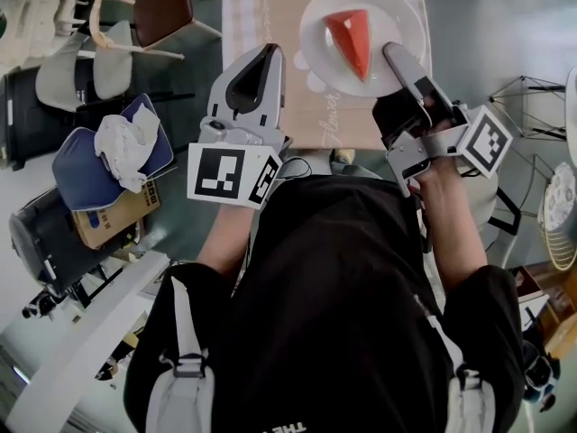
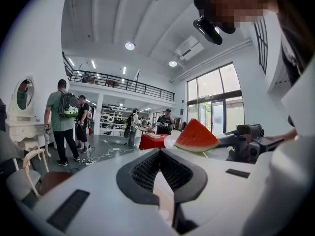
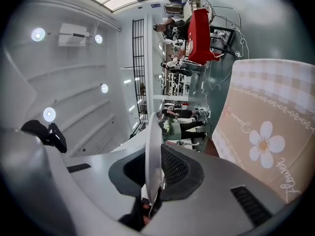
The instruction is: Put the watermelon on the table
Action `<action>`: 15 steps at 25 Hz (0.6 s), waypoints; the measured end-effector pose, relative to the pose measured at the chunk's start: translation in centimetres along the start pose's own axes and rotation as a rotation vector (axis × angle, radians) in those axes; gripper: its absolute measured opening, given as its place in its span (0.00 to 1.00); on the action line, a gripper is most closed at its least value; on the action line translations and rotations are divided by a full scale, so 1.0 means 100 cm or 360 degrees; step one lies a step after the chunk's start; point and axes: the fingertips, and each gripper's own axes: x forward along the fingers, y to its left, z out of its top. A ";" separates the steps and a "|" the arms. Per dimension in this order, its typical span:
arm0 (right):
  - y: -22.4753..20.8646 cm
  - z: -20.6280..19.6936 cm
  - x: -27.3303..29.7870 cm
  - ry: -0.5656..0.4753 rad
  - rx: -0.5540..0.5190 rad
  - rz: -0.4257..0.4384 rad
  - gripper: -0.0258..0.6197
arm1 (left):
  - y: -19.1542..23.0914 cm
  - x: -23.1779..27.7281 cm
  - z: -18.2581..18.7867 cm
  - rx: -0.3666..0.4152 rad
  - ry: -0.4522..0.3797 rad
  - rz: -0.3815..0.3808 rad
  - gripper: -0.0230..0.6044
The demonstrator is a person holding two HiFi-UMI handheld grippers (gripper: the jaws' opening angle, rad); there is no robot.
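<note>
- The watermelon [image 1: 350, 41], a red wedge with a thin rind, lies on a white plate [image 1: 317, 16]. It is just ahead of the right gripper [image 1: 395, 54] and slightly to its left. From the left gripper [image 1: 268, 54] it is ahead and off to the right.
- The right gripper is clamped on the plate's near rim, with the thin edge pinched between its pads. The wedge itself is not touched.
- The left gripper is pressed together with nothing in it and is held near the plate's left rim.
- The plate is held over the counter [image 1: 270, 7]. In the right gripper view a gap is seen between the rim and the flowered cloth [image 3: 266, 132], so the plate is judged not yet set down.
- The wedge is judged fairly light but loose. It only rests on a smooth glazed surface and is likely to slide if the plate is tipped, so the plate is best kept level.
- The plate is judged stiff, breakable and lopsided in a one-sided rim grip. A second hold could be taken on the free rim nearest the left gripper.
- Whether the wedge is real fruit or a model cannot be told. If it is real, the flesh is soft and wet, and the rind is the firmer place to pinch.
</note>
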 end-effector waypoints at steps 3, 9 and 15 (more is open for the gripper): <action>-0.001 0.006 0.006 -0.0026 -0.0019 -0.0007 0.10 | 0.007 0.010 0.001 -0.0007 0.0003 -0.0030 0.05; -0.002 0.014 0.022 -0.0064 -0.0035 -0.0003 0.10 | 0.021 0.028 -0.001 -0.0021 0.0008 -0.0081 0.06; -0.003 0.016 0.038 -0.0083 -0.0041 -0.0013 0.10 | 0.038 0.038 0.002 -0.0040 0.0000 -0.0101 0.06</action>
